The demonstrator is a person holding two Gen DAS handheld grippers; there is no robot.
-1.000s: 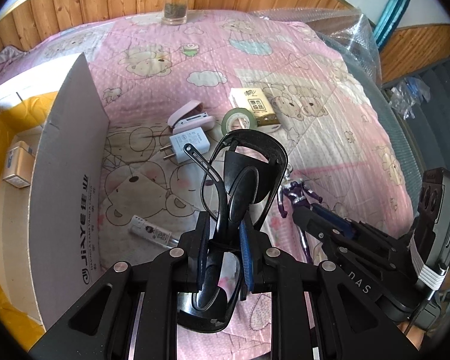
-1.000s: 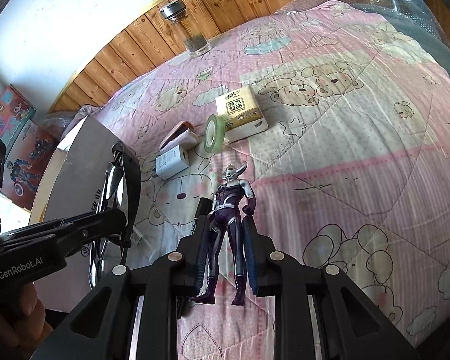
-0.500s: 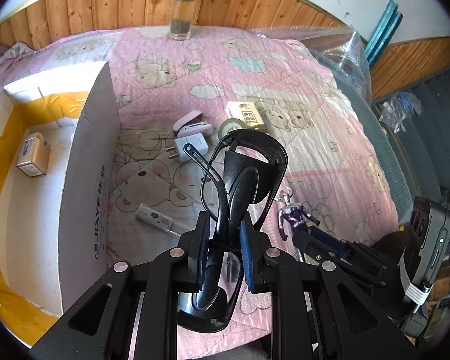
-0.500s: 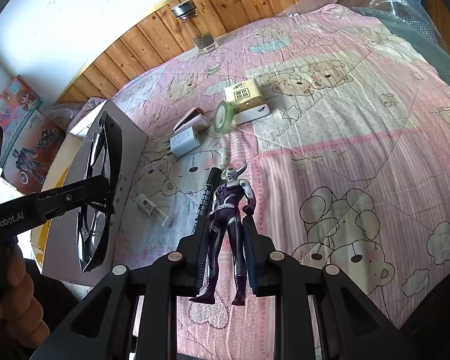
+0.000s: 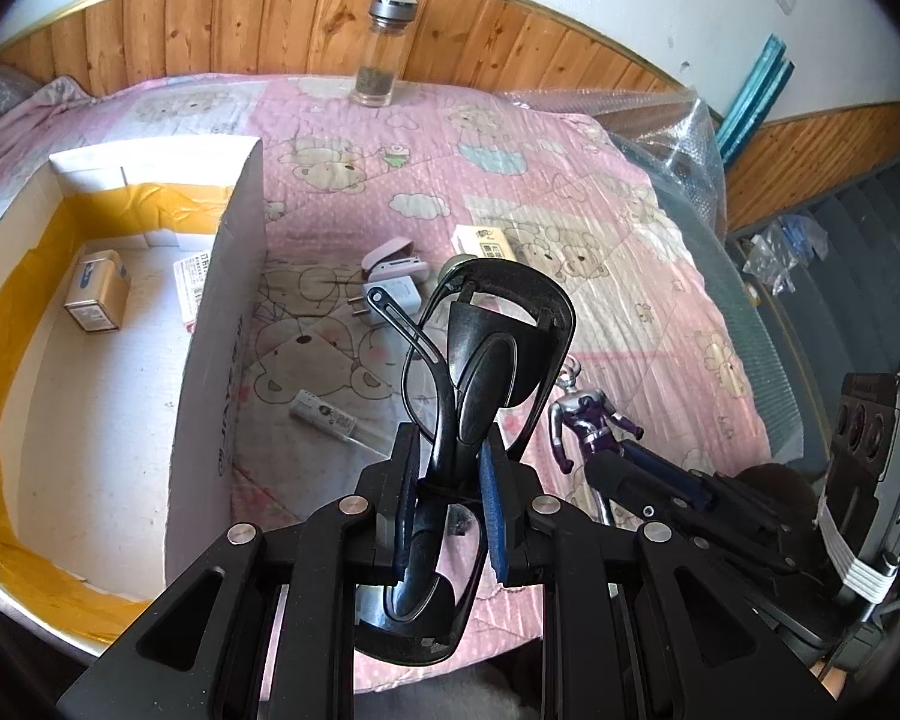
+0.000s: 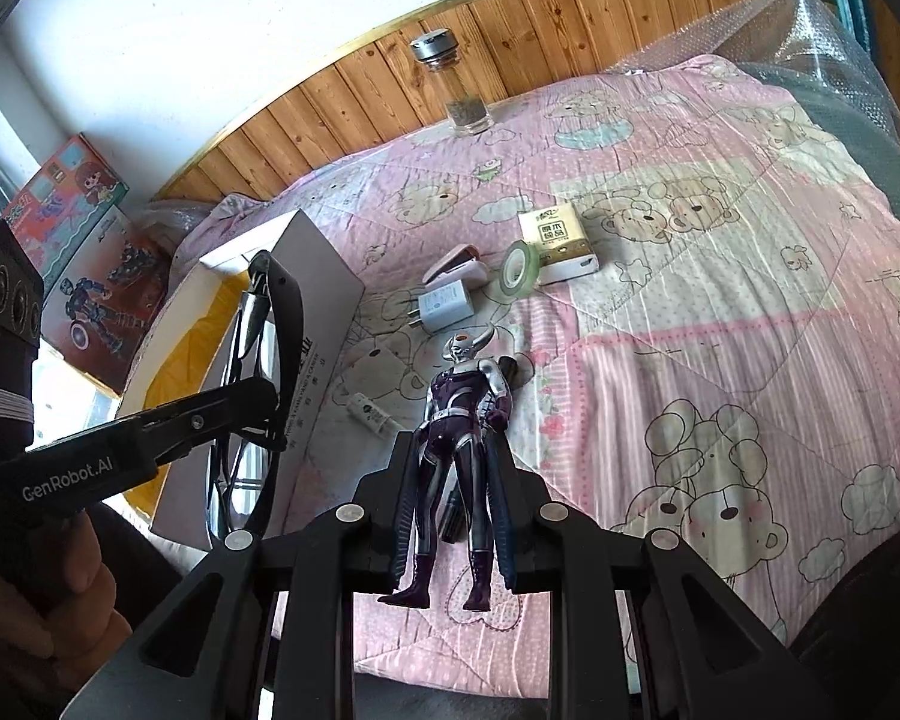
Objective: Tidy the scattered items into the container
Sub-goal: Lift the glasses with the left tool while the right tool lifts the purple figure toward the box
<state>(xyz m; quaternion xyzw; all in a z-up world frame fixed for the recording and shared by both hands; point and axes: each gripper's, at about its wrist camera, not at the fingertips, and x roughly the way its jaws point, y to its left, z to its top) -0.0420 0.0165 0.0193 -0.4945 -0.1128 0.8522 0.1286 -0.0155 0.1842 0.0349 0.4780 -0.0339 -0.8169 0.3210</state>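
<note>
My left gripper [image 5: 447, 462] is shut on black glasses in an open black case [image 5: 486, 360], held above the bed beside the cardboard box [image 5: 216, 360]. It also shows in the right wrist view [image 6: 258, 396] with the glasses [image 6: 252, 360]. My right gripper [image 6: 453, 468] is shut on a purple-and-silver action figure [image 6: 462, 414], held in the air; the figure also shows in the left wrist view [image 5: 588, 420]. On the pink quilt lie a white charger [image 6: 444, 306], a pink stapler [image 6: 456, 261], a tape roll [image 6: 519, 267], a tissue pack [image 6: 555, 237] and a small white tube [image 6: 372, 414].
The box holds a small gold carton [image 5: 96, 291] and a paper packet [image 5: 192, 285]. A glass bottle [image 6: 456, 87] stands at the wooden headboard. Bubble wrap [image 5: 660, 132] lies along the bed's right side. Toy boxes [image 6: 84, 228] stand beyond the container.
Both grippers have risen and pulled back from the bed with their loads. The left one has shifted towards the box, whose inside shows more.
</note>
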